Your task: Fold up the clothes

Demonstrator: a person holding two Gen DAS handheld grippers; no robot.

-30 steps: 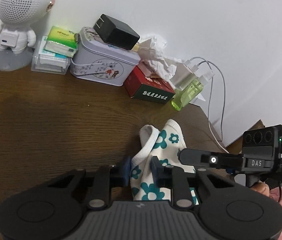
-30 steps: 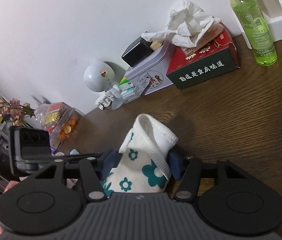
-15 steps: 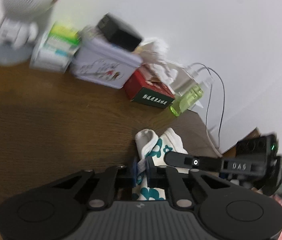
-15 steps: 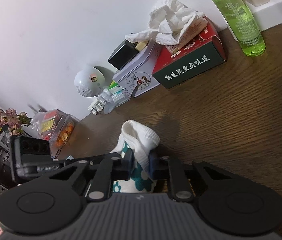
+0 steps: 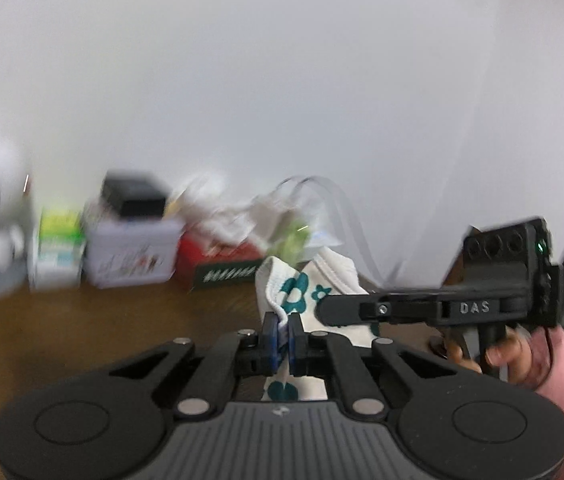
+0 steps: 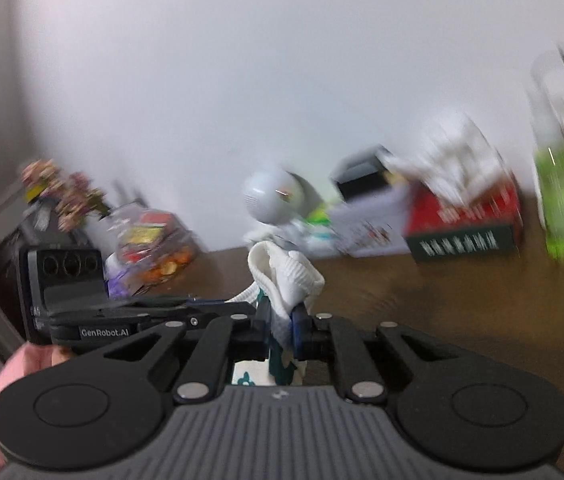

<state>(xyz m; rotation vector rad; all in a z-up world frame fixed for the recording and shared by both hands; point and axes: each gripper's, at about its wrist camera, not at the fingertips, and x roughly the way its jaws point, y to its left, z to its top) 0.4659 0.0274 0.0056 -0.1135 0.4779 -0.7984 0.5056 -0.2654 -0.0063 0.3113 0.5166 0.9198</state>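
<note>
Sock pinched at its white cuff by both my claws, lifted above the brown table.

Left claw and right claw are clamped on cloth; I judge it mid-fold, nothing laid flat.

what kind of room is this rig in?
Likely a home desk against a wall: a wooden tabletop cluttered with a red tissue box, a decorated tin and dried flowers.

Left gripper fingers pinching floral garment.
</note>
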